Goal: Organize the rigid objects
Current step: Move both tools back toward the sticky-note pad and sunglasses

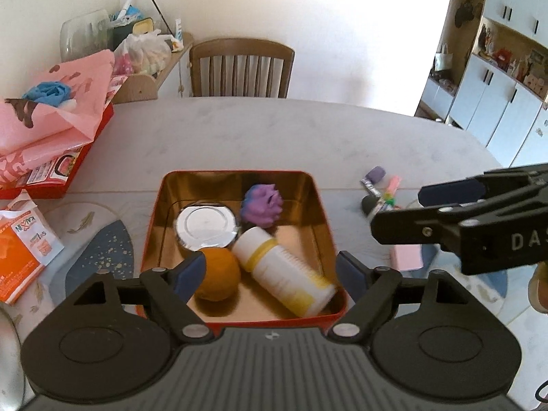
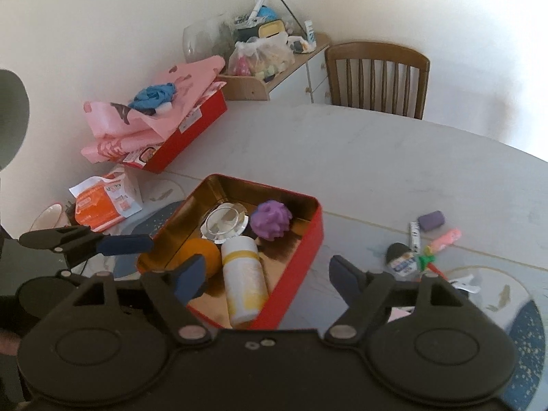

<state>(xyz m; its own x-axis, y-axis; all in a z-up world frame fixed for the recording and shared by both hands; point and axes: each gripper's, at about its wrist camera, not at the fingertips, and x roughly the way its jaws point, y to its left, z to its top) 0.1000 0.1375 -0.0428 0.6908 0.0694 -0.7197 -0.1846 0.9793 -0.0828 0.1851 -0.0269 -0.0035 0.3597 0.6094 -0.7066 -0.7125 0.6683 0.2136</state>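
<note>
Table: I see a pale grey, marbled table (image 1: 308, 137) with a rounded far edge; blue-and-white speckled placemats (image 1: 102, 257) lie at its near side.
Tin: the red tin (image 1: 154, 226), gold inside, sits open on the table right ahead of my left gripper.
Tin contents: a shiny round lid (image 1: 205, 226), a purple bumpy ball (image 1: 262, 203), an orange ball (image 1: 217, 275) and a white bottle with yellow bands (image 1: 284, 274) lying on its side, all inside the tin.
Loose items: to the right of the tin, on the table, I see a purple block (image 2: 432, 220), a pink piece (image 2: 445, 239) and a few small wrapped things I cannot identify.
Left gripper (image 1: 270, 274): jaws wide apart above the tin, holding nothing.
Right gripper (image 2: 267, 277): jaws spread as well, empty, above the tin's near right corner.
Left side of table: a red box (image 1: 85, 157) under crumpled pink paper (image 1: 58, 113), with an orange-and-white packet (image 1: 20, 257) nearer me.
Room: a wooden slat-back chair (image 1: 239, 68) stands at the far edge against a white wall; a cluttered wooden shelf (image 1: 150, 78) stands in the corner, and white cupboards (image 1: 507, 102) line the right.
</note>
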